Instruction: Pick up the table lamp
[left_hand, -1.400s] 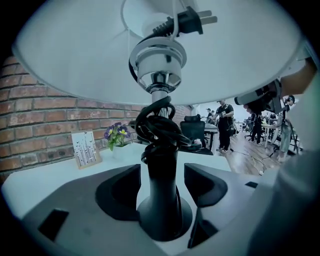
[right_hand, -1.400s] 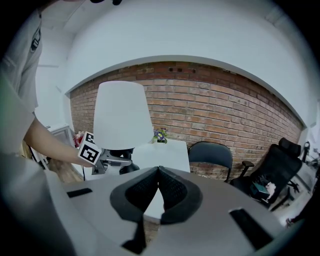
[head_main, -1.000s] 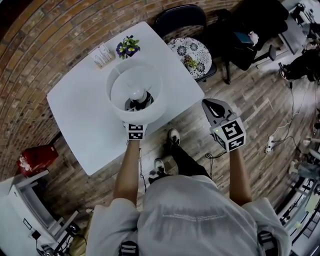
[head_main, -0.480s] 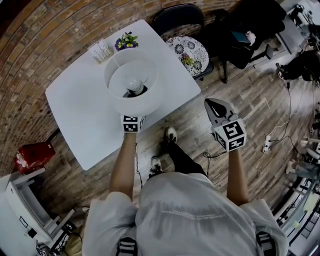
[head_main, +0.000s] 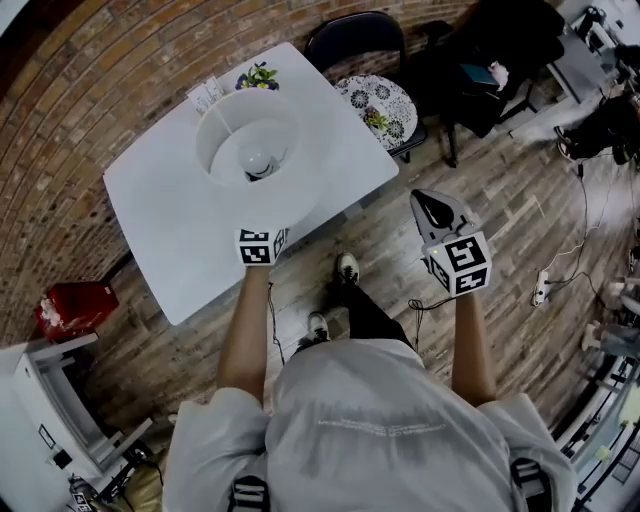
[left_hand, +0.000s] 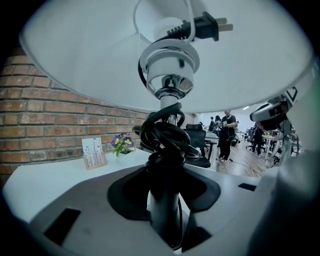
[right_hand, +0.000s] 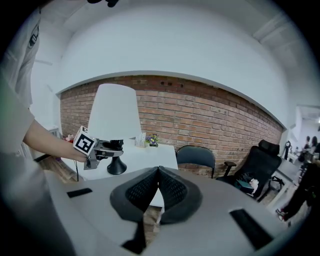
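Note:
The table lamp's white shade is seen from above over the white table, with the bulb showing inside it. My left gripper is shut on the lamp's black stem, which has a black cord wound round it; the plug hangs inside the shade. Its marker cube shows at the shade's near rim. In the right gripper view the lamp stands upright in the left gripper, its black base low at the table; contact cannot be told. My right gripper is shut and holds nothing, off the table over the wooden floor.
A small pot of purple flowers and a card holder stand at the table's far edge. A black chair and a patterned round seat are beyond the table. A black office chair is at the right, a red object at the left.
The lamp and my left gripper have moved away from me and a little left over the table. The right gripper has barely moved.

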